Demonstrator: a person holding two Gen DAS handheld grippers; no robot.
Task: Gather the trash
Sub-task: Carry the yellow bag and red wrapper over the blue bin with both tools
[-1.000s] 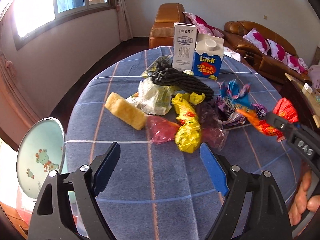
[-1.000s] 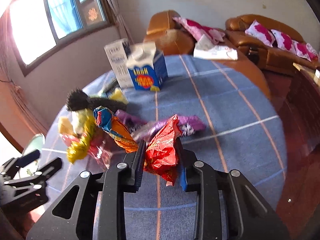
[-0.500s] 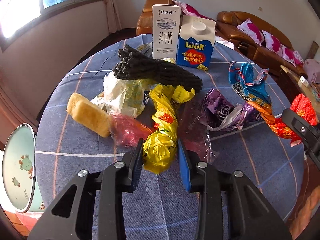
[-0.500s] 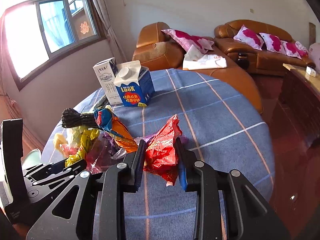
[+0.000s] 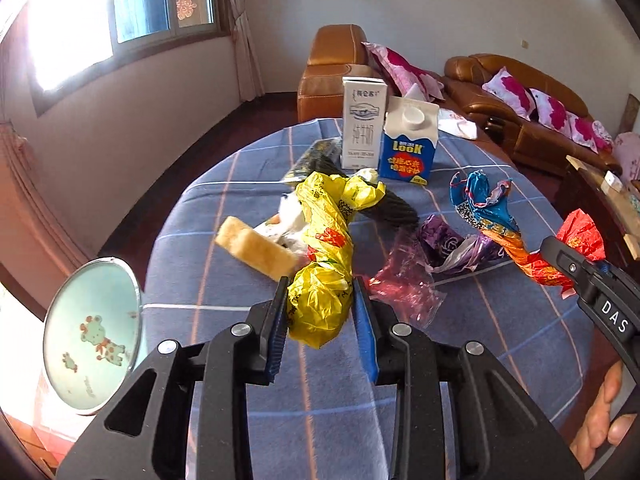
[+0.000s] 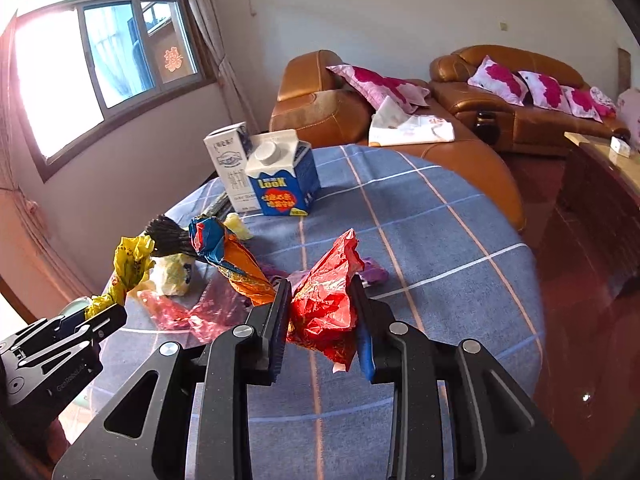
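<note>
Both grippers are loaded, which reads as gathering two pieces of litter in one pass. The left gripper (image 5: 320, 320) has its jaws closed narrow on the lower end of a yellow plastic bag (image 5: 324, 248), pinching it near the bunched bottom so the rest trails upward toward 12 o'clock; the bag appears lifted off the checked tablecloth (image 5: 224, 320), though its far end may be touching the pile. The right gripper (image 6: 322, 320) is clamped on a red snack wrapper (image 6: 326, 300), gripped at its crumpled middle (a sensible spot, since film like this slips at the edges).

The yellow bag is thin, wrinkled film with red and black print, twisted into a loose rope with a puffed knot at the jaws. The red wrapper is glossy foil, creased sharply, flaring to a peak above the fingers. From the left wrist view a twisted blue and orange wrapper (image 5: 492, 220) runs from 1 o'clock toward the right gripper at 3 o'clock; whether it is caught in the same grip I cannot tell.

Left on the table: a pink film bag (image 5: 404, 284) just beside the yellow one at 2 o'clock, a purple wrapper (image 5: 448, 240), a yellow sponge (image 5: 256, 248) at 11 o'clock, a black corrugated sleeve (image 5: 392, 204), and two cartons, white (image 5: 362, 136) and blue (image 5: 410, 148), upright at 12 o'clock. A bin lid with a giraffe picture (image 5: 94, 336) sits at 9 o'clock, the likely drop point.
</note>
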